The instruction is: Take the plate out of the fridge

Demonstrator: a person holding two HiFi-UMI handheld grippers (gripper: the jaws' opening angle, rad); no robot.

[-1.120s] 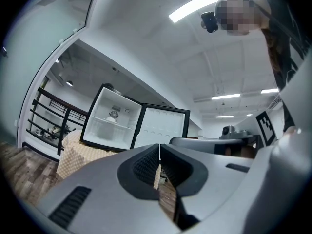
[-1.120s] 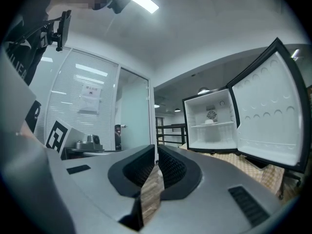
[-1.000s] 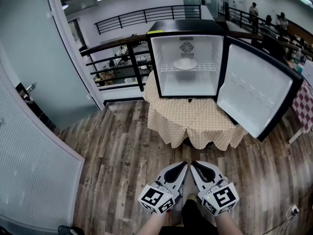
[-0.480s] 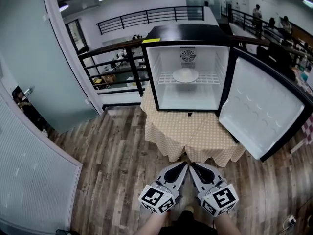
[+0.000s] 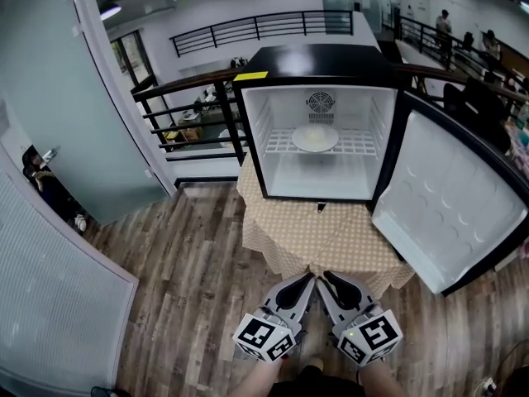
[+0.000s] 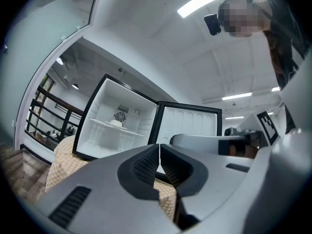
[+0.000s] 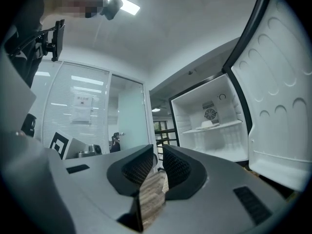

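**A:** Well ahead of both sets of fingertips, the shallow round white plate (image 5: 315, 138) lies on the white wire shelf (image 5: 357, 145) inside the black mini fridge (image 5: 318, 90), whose white-lined door (image 5: 446, 205) hangs wide open.

**B:** Progress?

**A:** Only the opening looks done. Reaching in, gripping and lifting out all remain. Both the left gripper (image 5: 312, 278) and the right gripper (image 5: 325, 276) are clenched on nothing.

**B:** And the plate itself?

**A:** Plain, seemingly empty, flat at mid-shelf.

Left gripper (image 5: 312, 278) and right gripper (image 5: 325, 277), held side by side low in the head view, tips angled toward each other and pointing forward, roughly level. Both pairs of jaws are closed on themselves (the right shows a hairline gap). Marker cubes (image 5: 266, 338) sit nearest the forearms (image 5: 250, 380).
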